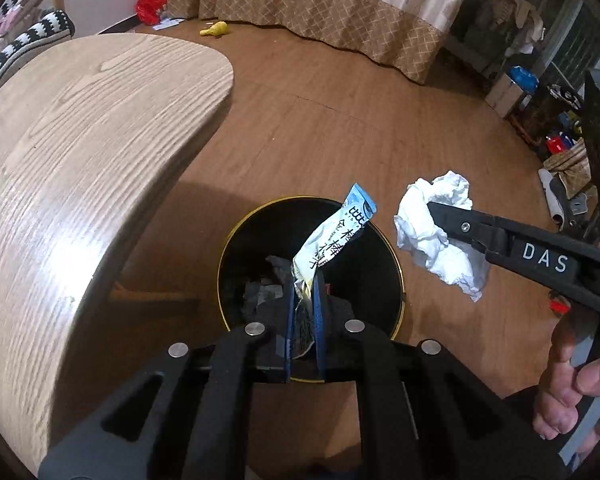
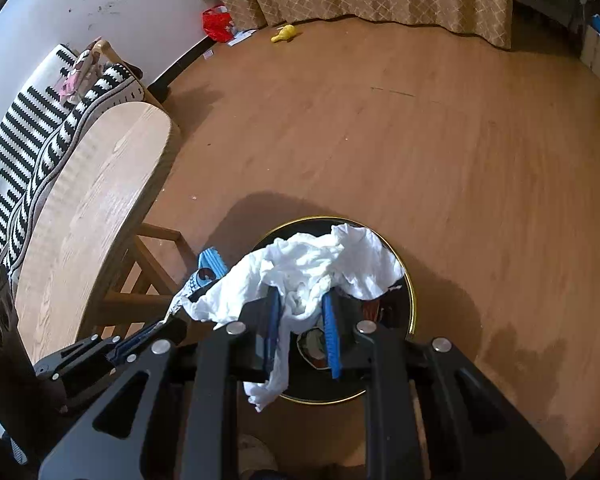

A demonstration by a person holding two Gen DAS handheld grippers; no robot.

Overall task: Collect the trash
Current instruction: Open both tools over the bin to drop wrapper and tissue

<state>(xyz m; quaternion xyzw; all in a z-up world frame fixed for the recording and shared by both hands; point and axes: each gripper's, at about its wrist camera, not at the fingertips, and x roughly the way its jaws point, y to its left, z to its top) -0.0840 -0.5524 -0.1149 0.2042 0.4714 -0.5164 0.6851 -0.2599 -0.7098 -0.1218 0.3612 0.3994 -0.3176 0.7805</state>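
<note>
A black trash bin with a gold rim stands on the wooden floor, with trash inside. My left gripper is shut on a blue and white snack wrapper and holds it over the bin's opening. My right gripper is shut on a crumpled white tissue above the bin. In the left wrist view the right gripper holds the tissue just right of the bin rim. The wrapper and left gripper show at the left of the right wrist view.
A light wooden table stands left of the bin, with a black and white striped sofa behind it. A red bag and a yellow object lie by the curtain. Clutter lines the right wall.
</note>
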